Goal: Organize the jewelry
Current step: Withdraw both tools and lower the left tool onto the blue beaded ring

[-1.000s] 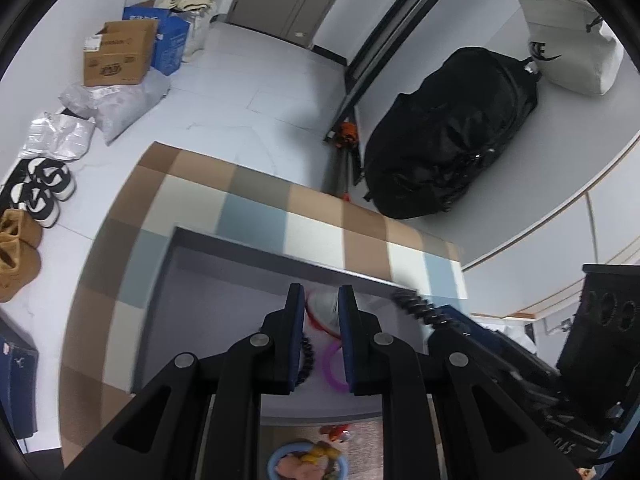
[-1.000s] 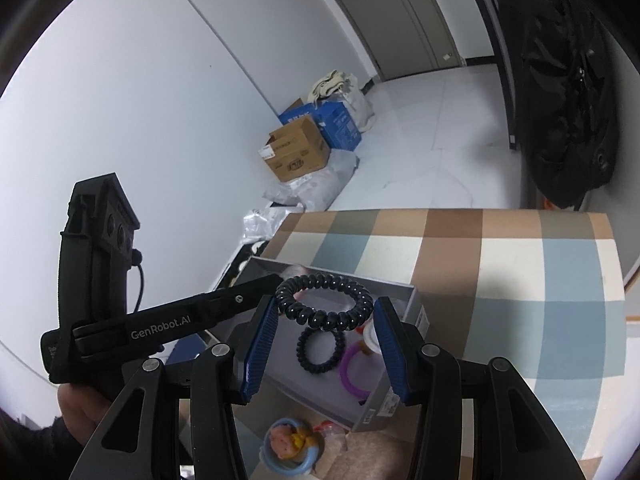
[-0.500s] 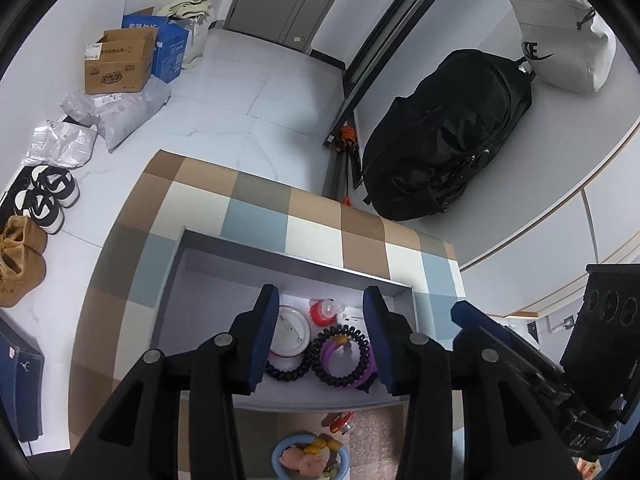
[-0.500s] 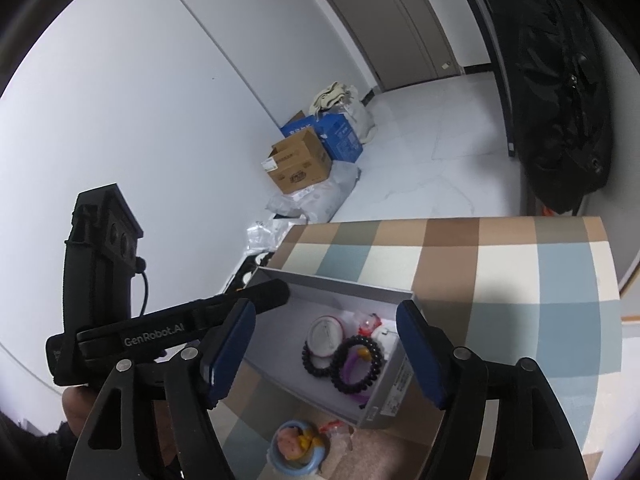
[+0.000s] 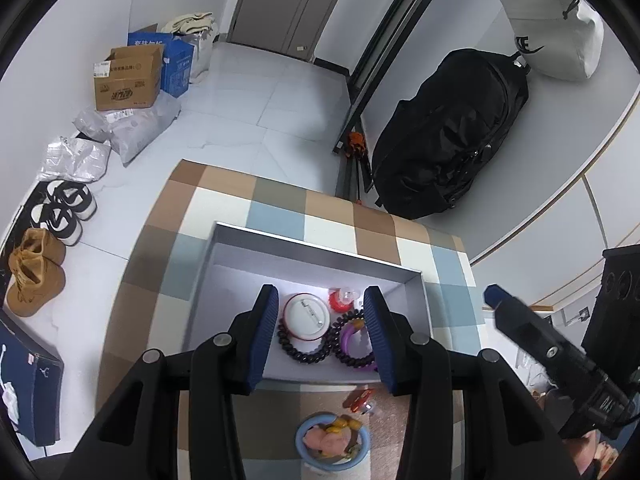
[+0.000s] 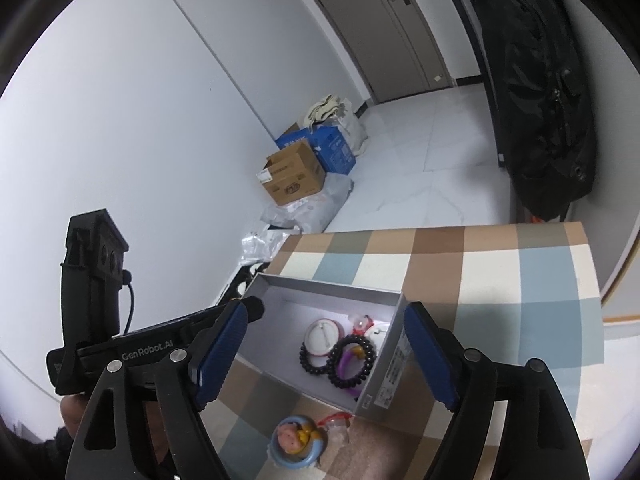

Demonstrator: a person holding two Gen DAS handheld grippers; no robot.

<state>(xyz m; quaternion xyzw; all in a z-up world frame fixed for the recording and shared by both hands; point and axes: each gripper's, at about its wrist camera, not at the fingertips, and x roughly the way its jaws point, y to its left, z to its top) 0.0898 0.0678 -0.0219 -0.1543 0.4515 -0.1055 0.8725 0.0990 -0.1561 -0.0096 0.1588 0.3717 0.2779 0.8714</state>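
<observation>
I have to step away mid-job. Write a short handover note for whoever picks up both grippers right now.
Left gripper: open, empty, above the grey box. Its jaws have just been opening.
Right gripper: open wide, empty, jaws just opened too.
In the box: two black coil hair ties, a purple ring, a white round badge and a small red-and-white piece.
Left: the blue-rimmed figure trinket and a small red clip on the checked cloth in front of the box.

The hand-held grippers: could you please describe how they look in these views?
Each hand-held gripper, left and right, has black angular linkage arms with silver pivot bolts and ribbed blue finger pads. The left body bears white GenRobot.AI lettering and a thin black cable.
</observation>
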